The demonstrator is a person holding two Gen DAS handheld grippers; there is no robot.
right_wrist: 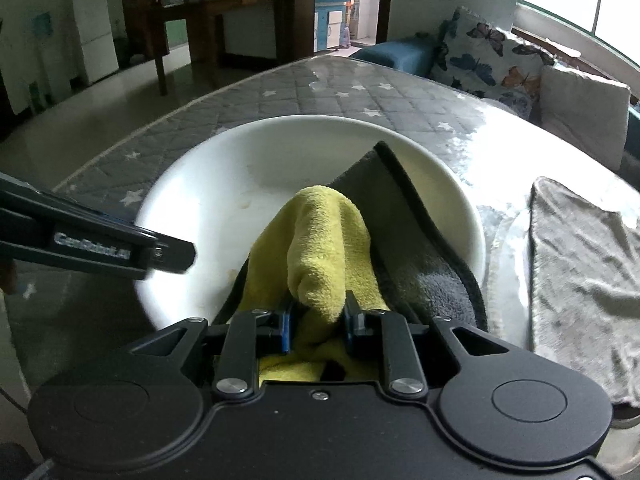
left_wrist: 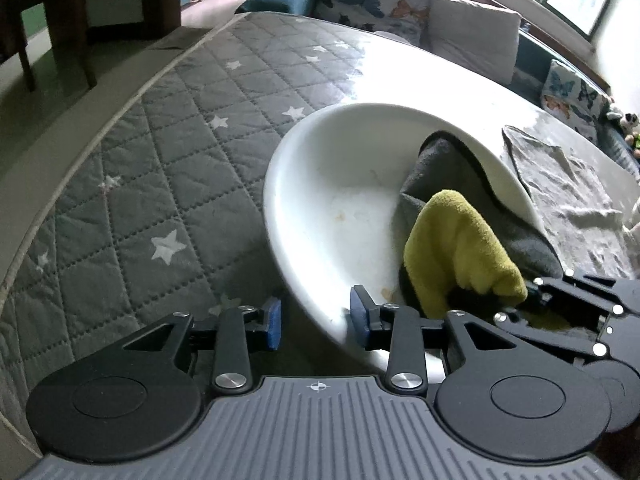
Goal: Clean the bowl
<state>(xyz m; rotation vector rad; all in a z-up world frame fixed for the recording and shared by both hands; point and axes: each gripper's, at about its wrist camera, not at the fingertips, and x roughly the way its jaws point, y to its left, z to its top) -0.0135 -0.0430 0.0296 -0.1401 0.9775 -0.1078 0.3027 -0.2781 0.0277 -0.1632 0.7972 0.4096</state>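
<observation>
A table (right_wrist: 304,84) carries everything here, spread with a grey quilted cover (left_wrist: 160,168) stitched in diamonds and dotted with white stars; a shiny film seems to lie over it, though glare washes out the far right part. On the cover sits a white bowl (right_wrist: 224,184), tilted in the left wrist view, its near rim raised. To its right, close beside it, a crumpled pale grey cloth (right_wrist: 584,280) lies flat on the surface.
</observation>
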